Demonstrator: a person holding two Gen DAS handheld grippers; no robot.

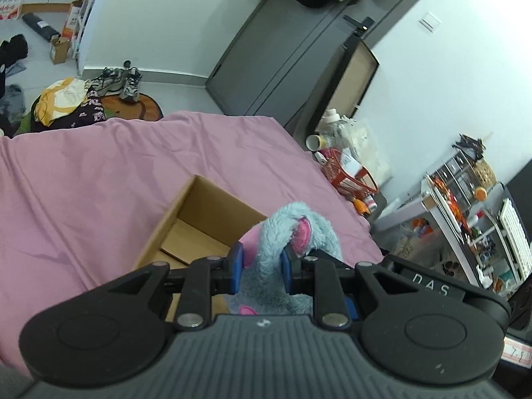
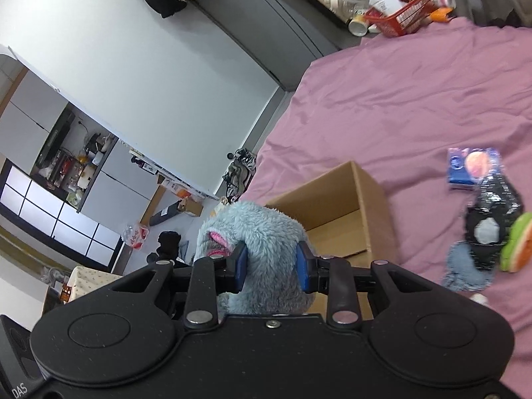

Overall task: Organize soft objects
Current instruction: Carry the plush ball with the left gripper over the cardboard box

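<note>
The left gripper [image 1: 262, 262] is clamping its blue pads on a fold of the light blue plush toy [image 1: 299, 229]; the right gripper [image 2: 272, 266] is squeezing another part of the same plush toy [image 2: 259, 232]; the 2 tools are holding it above the open cardboard box [image 1: 199, 219], which is sitting on the pink bedsheet [image 1: 99, 179]; in the right wrist view, a blue packet [image 2: 465, 169], a black pouch [image 2: 492, 222] and an orange-and-green soft item [image 2: 518, 242] are lying on the sheet beside the box [image 2: 345, 206].

Each wrist camera looks forward and down along its gripper, close over the pink bed [image 1: 99, 173]; both views share the cardboard box [image 1: 199, 219] and blue plush toy [image 2: 262, 239].
</note>
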